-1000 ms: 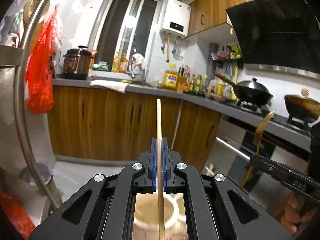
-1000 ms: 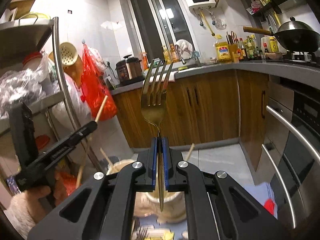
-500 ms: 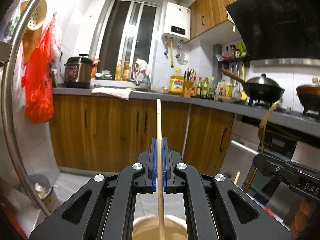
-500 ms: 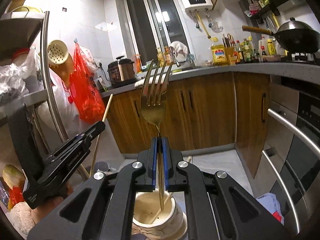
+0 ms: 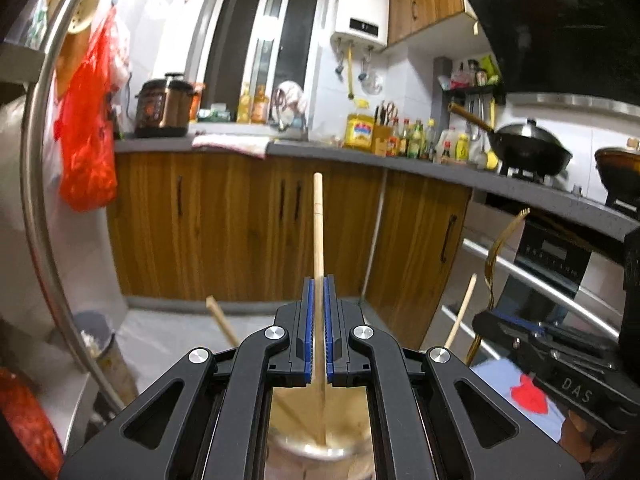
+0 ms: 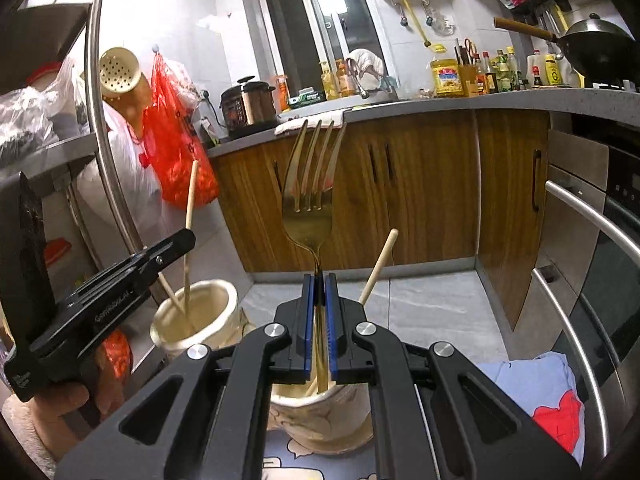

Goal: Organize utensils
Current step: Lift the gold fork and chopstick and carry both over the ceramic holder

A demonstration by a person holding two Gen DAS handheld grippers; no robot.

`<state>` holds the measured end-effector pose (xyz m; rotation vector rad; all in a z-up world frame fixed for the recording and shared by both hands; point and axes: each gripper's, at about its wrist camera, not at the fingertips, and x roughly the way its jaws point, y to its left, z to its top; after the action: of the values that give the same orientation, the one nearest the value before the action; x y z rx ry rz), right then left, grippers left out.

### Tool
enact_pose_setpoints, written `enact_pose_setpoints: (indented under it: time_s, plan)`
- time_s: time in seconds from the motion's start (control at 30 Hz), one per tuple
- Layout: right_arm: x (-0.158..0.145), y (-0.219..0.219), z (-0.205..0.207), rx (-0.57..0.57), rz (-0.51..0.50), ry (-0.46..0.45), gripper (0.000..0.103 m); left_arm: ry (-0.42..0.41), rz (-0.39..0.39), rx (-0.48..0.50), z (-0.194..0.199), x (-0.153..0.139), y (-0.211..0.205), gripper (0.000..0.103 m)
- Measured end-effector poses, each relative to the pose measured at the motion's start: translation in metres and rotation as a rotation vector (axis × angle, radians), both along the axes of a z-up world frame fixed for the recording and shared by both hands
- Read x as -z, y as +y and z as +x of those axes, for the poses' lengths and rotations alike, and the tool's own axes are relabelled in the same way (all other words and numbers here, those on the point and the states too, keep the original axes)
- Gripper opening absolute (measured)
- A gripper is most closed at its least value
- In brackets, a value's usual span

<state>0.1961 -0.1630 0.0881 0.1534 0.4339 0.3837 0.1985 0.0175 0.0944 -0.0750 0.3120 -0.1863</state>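
My left gripper point(image 5: 318, 284) holds a wooden chopstick point(image 5: 318, 232) upright; its lower end reaches down into a cream ceramic holder point(image 5: 316, 446) below the jaws. A gap shows between the blue pads and the stick. In the right wrist view the same gripper point(image 6: 176, 242) stands over that holder point(image 6: 200, 316), which has another chopstick in it. My right gripper point(image 6: 319, 280) is shut on a gold fork point(image 6: 308, 204), tines up, handle down in a second cream holder point(image 6: 320, 416). A chopstick point(image 6: 380, 264) leans in that holder.
A steel rack post point(image 6: 104, 152) and shelves with bags stand at the left. Wooden kitchen cabinets point(image 6: 400, 188) and a grey counter are behind. An oven with steel handles point(image 6: 580, 264) is at the right. A patterned cloth point(image 6: 548, 396) lies under the holders.
Both grippers have come down, bringing the chopstick and the fork lower into the two holders. The left jaws have eased apart a little around the chopstick.
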Motion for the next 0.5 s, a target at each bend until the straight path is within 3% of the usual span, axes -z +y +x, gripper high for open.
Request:
enact_pose_setpoints:
  time_s: [0.27,0.37,0.5]
  plan:
    - [0.013,0.006,0.006,-0.01,-0.026,0.04,0.006,0.108,0.053,0.034,0.002,0.023,-0.005,0.005]
    - [0.013,0.007,0.006,-0.01,-0.029,0.036,0.006,0.102,0.09,0.038,-0.003,0.025,-0.009,0.005]
    - [0.014,0.007,0.009,-0.002,-0.019,0.041,0.006,0.113,0.082,0.052,-0.003,0.024,-0.01,0.005]
